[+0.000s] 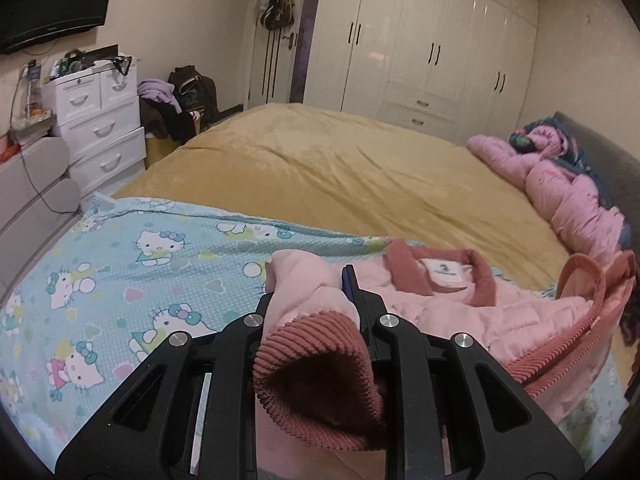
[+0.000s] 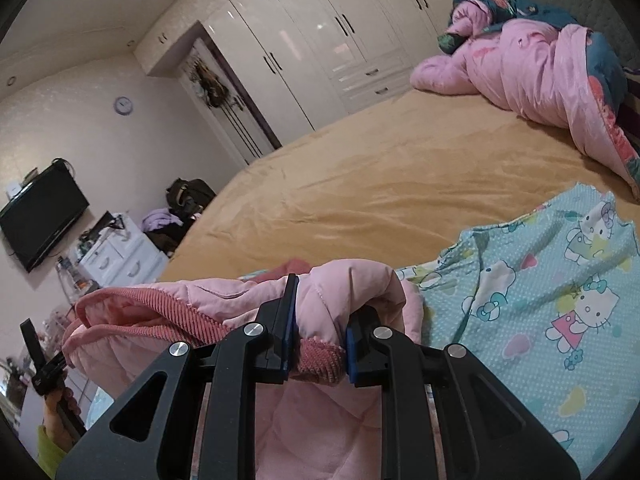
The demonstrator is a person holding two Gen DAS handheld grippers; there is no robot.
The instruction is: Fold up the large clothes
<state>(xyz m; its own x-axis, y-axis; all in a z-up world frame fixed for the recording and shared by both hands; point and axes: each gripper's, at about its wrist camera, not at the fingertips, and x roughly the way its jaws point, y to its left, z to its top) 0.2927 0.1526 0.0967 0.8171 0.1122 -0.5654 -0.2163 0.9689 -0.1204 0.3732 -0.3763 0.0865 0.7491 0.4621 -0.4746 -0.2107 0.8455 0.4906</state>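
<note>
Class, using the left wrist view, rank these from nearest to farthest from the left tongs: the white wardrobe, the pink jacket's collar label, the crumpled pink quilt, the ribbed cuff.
1. Ribbed cuff, gripped in the left tongs.
2. Collar label, just ahead, slightly right.
3. Pink quilt, far right by the headboard.
4. White wardrobe, against the back wall beyond the bed.

- One pink jacket (image 1: 460,300)
- One cartoon sheet (image 1: 120,272), near
- One pink quilt (image 1: 560,184), far right
- One television (image 1: 52,0), far left
- One wall clock (image 2: 124,105)
</note>
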